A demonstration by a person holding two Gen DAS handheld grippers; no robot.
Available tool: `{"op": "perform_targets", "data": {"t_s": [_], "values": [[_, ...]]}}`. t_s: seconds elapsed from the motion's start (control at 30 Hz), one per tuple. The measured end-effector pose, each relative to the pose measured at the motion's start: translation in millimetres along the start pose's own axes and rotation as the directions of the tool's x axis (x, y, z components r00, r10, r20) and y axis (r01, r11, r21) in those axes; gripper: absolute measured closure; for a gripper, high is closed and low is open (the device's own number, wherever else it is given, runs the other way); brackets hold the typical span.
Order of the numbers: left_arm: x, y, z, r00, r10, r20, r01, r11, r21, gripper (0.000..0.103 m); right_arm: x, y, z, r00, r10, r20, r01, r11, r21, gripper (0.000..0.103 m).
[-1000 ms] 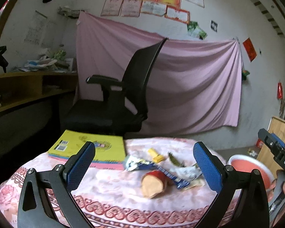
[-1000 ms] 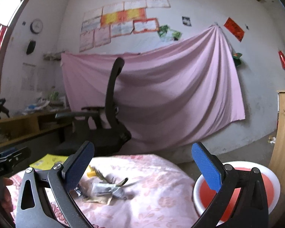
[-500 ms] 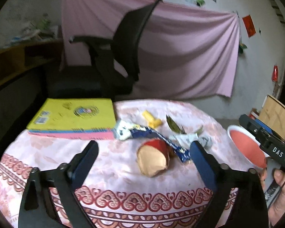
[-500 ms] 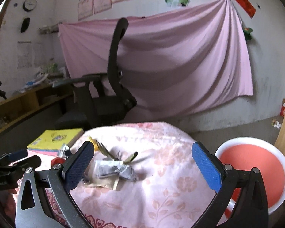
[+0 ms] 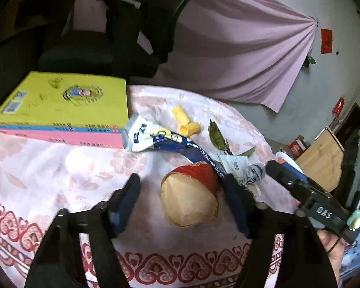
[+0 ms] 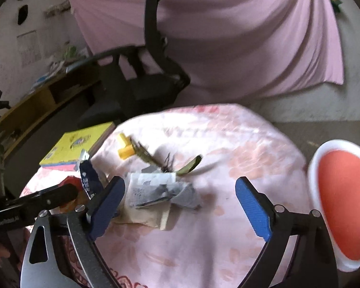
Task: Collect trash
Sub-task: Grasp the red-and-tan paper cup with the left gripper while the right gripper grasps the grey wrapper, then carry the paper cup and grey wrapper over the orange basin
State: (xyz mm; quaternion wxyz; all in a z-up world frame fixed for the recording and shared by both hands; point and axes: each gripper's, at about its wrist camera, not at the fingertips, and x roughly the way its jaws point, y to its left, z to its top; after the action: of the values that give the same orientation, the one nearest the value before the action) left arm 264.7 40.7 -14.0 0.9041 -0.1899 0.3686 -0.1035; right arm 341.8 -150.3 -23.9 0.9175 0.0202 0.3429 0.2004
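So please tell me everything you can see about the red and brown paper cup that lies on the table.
The paper cup lies on its side on the floral tablecloth, its crushed mouth facing the camera. It looks like thin paper, red outside and plain brown inside, with a dented rim. A blue wrapper runs along its far side. It sits between the fingers of the left tool, whose jaws are closing; the pads do not yet clearly press on it.

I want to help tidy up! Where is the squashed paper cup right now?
In the left wrist view the paper cup lies on its side on the flowery tablecloth, between the closing fingers of the left gripper, beside the blue wrapper.
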Motion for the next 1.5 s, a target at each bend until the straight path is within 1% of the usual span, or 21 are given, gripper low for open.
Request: {"op": "perform_targets", "data": {"t_s": [0.03,0.13,0.2,0.23,0.33,0.37,0.43,0.6,0.67,0.8,0.83,0.9,1.0,1.2,1.37,1.5], "values": [[1,2,0,1.0,-0.009,-0.011,0.009,1.0,-0.009,0.049,4,1,0,1.0,0.003,-0.015,-0.003,1.0,-0.001,0.02],[2,5,0,0.999,-0.036,-0.016,0.035,0.999,-0.031,0.055,14,5,0,0.998,0.011,-0.067,-0.011,1.0,-0.01,0.023],[1,5,0,0.999,-0.05,-0.017,0.05,0.998,-0.028,0.061,17,6,-1,0.996,0.007,-0.085,-0.008,1.0,-0.016,0.029],[1,5,0,0.998,-0.055,-0.019,0.054,0.998,-0.026,0.061,19,6,-2,0.996,0.008,-0.092,-0.01,1.0,-0.017,0.034],[-2,4,-1,0.998,-0.059,-0.016,0.059,0.998,-0.028,0.062,19,6,-3,0.995,0.012,-0.102,-0.014,1.0,-0.012,0.039],[-3,5,-2,0.998,-0.061,-0.013,0.061,0.998,-0.031,0.062,19,6,-2,0.995,0.015,-0.103,-0.016,1.0,-0.01,0.042],[-6,6,-3,0.998,-0.063,-0.006,0.063,0.997,-0.037,0.063,19,6,-3,0.994,0.017,-0.104,-0.018,1.0,-0.007,0.045],[-17,5,-8,0.998,-0.056,0.034,0.057,0.997,-0.051,0.063,18,4,-3,0.994,0.018,-0.103,-0.018,1.0,-0.001,0.053],[-22,5,-10,0.997,-0.051,0.05,0.054,0.997,-0.056,0.063,18,3,-4,0.994,0.02,-0.106,-0.02,1.0,-0.001,0.062],[-30,2,-14,0.996,-0.041,0.077,0.046,0.997,-0.058,0.063,16,1,-6,0.993,0.028,-0.113,-0.028,1.0,0.004,0.073],[-32,1,-16,0.996,-0.041,0.081,0.046,0.997,-0.057,0.063,16,1,-6,0.993,0.029,-0.114,-0.028,1.0,0.004,0.078],[-34,-2,-17,0.995,-0.035,0.09,0.04,0.998,-0.052,0.063,15,1,-7,0.993,0.029,-0.116,-0.029,1.0,0.002,0.082],[-39,-4,-20,0.993,-0.017,0.115,0.022,0.999,-0.048,0.064,12,0,-7,0.993,0.03,-0.113,-0.03,1.0,0.0,0.085],[-52,-5,-24,0.983,0.0,0.183,0.008,0.999,-0.046,0.064,0,4,-9,0.997,0.029,-0.067,-0.03,0.999,-0.02,0.086],[-61,-12,-26,0.971,-0.009,0.238,0.012,1.0,-0.009,0.064,-24,12,-13,0.998,0.04,0.04,-0.038,0.997,-0.061,0.086],[-68,-22,-29,0.959,-0.009,0.283,-0.002,0.999,0.038,0.064,-47,15,-17,0.987,0.065,0.147,-0.052,0.995,-0.091,0.086]]}}
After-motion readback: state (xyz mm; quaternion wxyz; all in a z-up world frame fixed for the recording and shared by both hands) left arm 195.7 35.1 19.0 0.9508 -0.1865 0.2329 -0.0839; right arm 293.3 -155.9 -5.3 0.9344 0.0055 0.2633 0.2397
